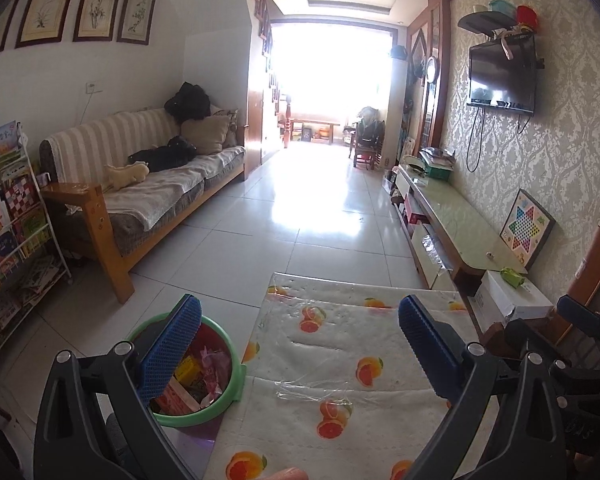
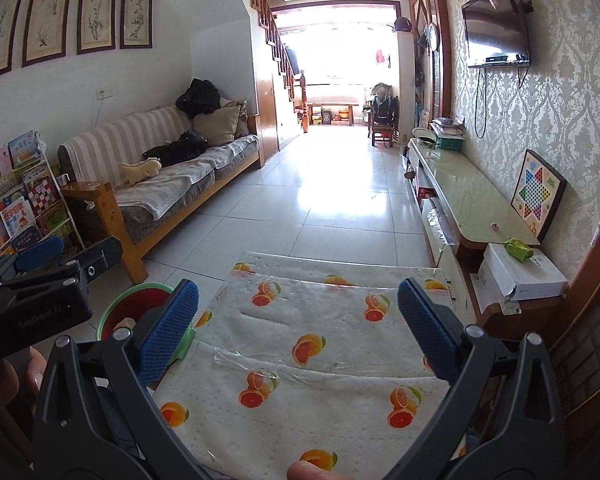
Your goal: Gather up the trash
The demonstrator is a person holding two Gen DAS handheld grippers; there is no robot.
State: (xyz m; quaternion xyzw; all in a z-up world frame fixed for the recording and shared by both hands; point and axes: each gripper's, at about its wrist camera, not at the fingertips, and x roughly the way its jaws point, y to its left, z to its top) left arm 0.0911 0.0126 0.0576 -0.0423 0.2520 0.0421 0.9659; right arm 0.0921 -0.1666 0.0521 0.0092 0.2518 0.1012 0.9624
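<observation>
A green-rimmed trash bin (image 1: pixel 192 419) with a red inside stands on the floor against the table's left edge. It holds pink wrappers and a yellow packet (image 1: pixel 198 370). My left gripper (image 1: pixel 300 344) is open and holds nothing. Its left pad hangs over the bin and its right pad over the orange-print tablecloth (image 1: pixel 340 392). My right gripper (image 2: pixel 296 324) is also open with nothing in it, above the same cloth (image 2: pixel 320 360), with the bin (image 2: pixel 140 289) behind its left pad. A crumpled green wrapper (image 2: pixel 520 250) lies on a white box to the right.
The left gripper (image 2: pixel 72 258) shows at the left edge of the right wrist view. A sofa (image 1: pixel 148 184) and a book rack (image 1: pixel 12 216) stand on the left. A low TV cabinet (image 1: pixel 452 216) runs along the right wall, and tiled floor stretches ahead. A person's fingertip (image 2: pixel 312 470) shows at the bottom.
</observation>
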